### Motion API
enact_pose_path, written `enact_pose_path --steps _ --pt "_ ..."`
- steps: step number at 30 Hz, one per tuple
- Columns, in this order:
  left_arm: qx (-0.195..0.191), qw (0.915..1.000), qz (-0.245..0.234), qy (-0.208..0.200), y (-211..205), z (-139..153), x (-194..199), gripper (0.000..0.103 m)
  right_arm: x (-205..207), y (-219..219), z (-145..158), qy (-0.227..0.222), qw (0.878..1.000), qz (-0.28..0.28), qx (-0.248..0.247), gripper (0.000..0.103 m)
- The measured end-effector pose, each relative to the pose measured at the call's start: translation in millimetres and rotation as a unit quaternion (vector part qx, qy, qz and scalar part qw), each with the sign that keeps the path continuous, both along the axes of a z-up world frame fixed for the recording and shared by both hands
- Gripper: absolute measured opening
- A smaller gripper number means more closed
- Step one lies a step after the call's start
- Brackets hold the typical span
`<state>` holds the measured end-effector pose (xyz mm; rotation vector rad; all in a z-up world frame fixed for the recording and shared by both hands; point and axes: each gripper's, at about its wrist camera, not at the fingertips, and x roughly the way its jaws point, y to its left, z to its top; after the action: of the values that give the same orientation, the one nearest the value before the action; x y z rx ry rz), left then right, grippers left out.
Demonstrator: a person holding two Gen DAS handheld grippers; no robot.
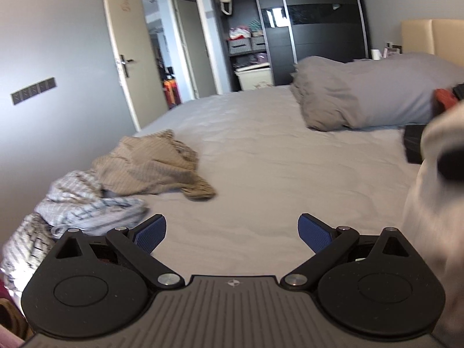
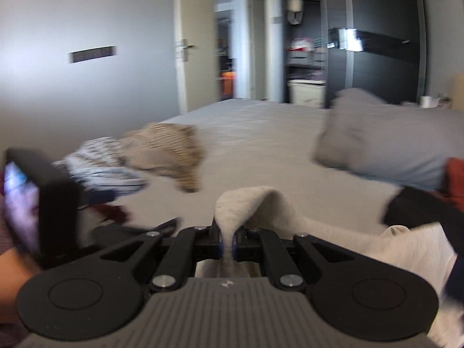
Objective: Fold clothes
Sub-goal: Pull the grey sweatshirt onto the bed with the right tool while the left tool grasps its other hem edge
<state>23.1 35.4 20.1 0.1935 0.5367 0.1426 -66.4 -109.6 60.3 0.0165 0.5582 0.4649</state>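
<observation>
My right gripper (image 2: 228,239) is shut on a fold of a pale cream garment (image 2: 255,203) that rises between its pads and trails off to the right over the bed. The same cream garment (image 1: 429,191) fills the right edge of the left wrist view, blurred. My left gripper (image 1: 232,233) is open above the grey bed sheet (image 1: 261,159) with nothing between its blue pads (image 1: 152,233). A crumpled tan garment (image 1: 150,166) and a grey-and-white checked one (image 1: 84,203) lie in a heap at the bed's left. The left gripper's body (image 2: 43,203) shows at the right wrist view's left edge.
Grey pillows (image 1: 368,92) lie at the head of the bed on the right, with an orange item (image 1: 443,98) and a dark folded item (image 2: 417,211) near them. Behind the bed stand an open door (image 1: 127,58), a dark wardrobe (image 1: 313,23) and shelves with baskets.
</observation>
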Motion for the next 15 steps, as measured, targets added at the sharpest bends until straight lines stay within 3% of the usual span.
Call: enact_pose_path --steps 4,7,9,10,11,15 --pt "0.008 0.9999 0.007 -0.003 15.0 5.3 -2.9 0.100 -14.0 19.5 -14.6 0.038 0.999 0.012 0.001 0.008" --pt "0.012 0.9999 -0.005 0.001 13.8 3.8 -3.9 0.100 -18.8 17.7 -31.1 0.071 0.998 -0.001 -0.002 0.017" --pt "0.018 0.9996 -0.021 0.002 8.2 2.9 -5.6 0.100 -22.0 10.4 -40.4 0.083 0.996 -0.015 -0.004 0.037" --pt "0.021 0.9993 -0.030 0.002 4.9 2.9 -6.9 0.100 -24.6 2.1 -42.0 0.080 0.996 -0.023 -0.003 0.057" --pt "0.023 0.9990 -0.039 0.002 0.8 3.6 -7.1 0.100 -27.2 -5.2 -42.0 0.078 0.996 -0.031 -0.002 0.064" --pt "0.017 0.9963 -0.083 0.011 -18.2 4.7 -3.9 0.100 -35.6 -38.8 -35.9 0.074 0.995 -0.069 -0.002 0.064"
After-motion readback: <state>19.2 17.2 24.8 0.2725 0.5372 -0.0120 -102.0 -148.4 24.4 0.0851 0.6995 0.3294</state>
